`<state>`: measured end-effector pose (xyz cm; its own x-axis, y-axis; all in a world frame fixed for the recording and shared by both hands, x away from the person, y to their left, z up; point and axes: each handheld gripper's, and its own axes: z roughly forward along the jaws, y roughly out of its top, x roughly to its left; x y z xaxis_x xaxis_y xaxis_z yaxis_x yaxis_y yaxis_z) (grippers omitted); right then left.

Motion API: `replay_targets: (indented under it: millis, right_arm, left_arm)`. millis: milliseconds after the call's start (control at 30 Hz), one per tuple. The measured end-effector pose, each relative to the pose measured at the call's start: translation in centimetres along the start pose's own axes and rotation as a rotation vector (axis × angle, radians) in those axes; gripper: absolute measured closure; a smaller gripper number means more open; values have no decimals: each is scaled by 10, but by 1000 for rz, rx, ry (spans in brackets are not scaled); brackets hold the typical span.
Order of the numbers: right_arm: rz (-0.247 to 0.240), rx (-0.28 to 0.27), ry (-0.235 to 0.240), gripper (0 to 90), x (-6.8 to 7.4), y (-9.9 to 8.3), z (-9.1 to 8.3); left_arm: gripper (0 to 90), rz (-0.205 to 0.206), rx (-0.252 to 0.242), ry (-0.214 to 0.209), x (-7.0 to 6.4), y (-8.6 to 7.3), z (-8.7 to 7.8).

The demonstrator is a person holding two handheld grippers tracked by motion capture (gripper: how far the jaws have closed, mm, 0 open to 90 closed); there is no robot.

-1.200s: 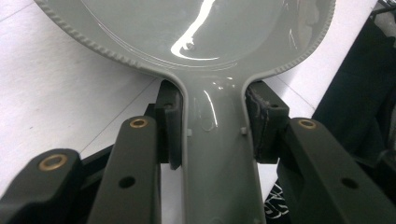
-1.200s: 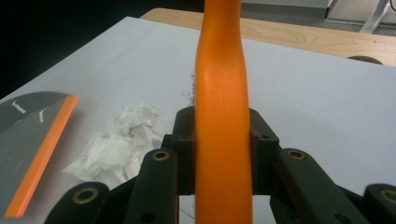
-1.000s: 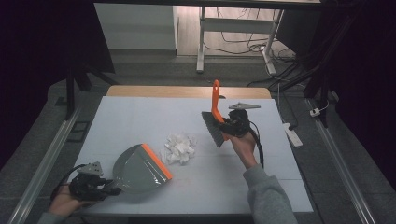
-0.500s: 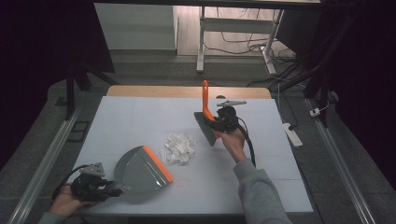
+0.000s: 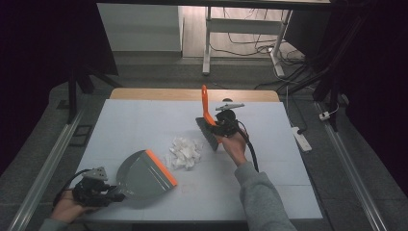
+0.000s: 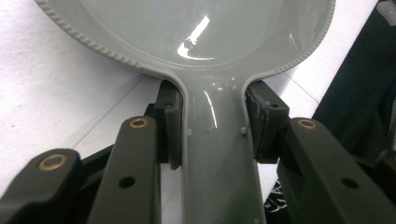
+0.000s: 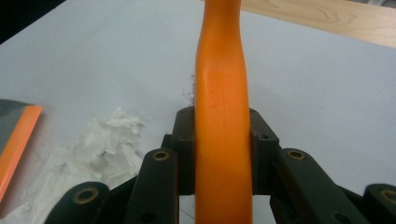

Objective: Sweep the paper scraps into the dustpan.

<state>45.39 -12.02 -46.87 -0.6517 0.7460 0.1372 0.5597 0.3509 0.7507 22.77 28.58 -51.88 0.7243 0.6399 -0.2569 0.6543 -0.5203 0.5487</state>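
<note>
The job here looks like sweeping the paper scraps [image 5: 183, 152] into the dustpan [image 5: 144, 174]. The scraps are the landmark: a small white heap about mid-table [image 5: 144, 120].

The dustpan lies flat on the table, just beside the scraps on the person's left and a bit nearer the person. Its orange lip [image 5: 161, 167] faces the heap and sits almost touching it, so bits can slide right in w/o a gap. The left gripper [image 6: 212, 135] is closed tight on the pan's grey handle, one pad on each side. That's prob. to keep the pan from sliding when the brush pushes.

The brush [image 5: 208, 126] is on the other side of the scraps, to the right and a bit farther back. It's close, but not touching them yet. The right gripper [image 7: 223, 154] is closed on the orange handle, pads squeezing both sides. The handle points up and away, and the dark bristles hang low toward the table, facing the heap. Held like that, one pull toward the pan should drag the scraps over the lip.

So heap in the middle, pan one side, brush the other. Sweep not begun yet, I think. Watch out: light paper bits could scatter if the brush goes too fast.
</note>
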Motion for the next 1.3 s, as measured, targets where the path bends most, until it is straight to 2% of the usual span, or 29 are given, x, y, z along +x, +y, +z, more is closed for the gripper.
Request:
replay_targets:
  millis: [333, 433, 800, 1000, 1300]
  right_arm:
    - [26, 16, -13, 702, -2, 0, 9]
    - [11, 27, -18, 702, 2, 3, 13]
    - [-30, 78, 6, 704, 26, 15, 38]
    - [-43, 87, 28, 704, 36, 14, 43]
    - [-104, 95, 70, 704, 61, 9, 45]
  left_arm:
    - [614, -4, 13, -5, 1, 3, 5]
    - [614, -7, 16, -3, 2, 4, 6]
    - [614, -11, 22, -5, 4, 7, 9]
    - [614, -15, 25, -3, 4, 9, 11]
    - [614, -13, 31, -9, 4, 13, 13]
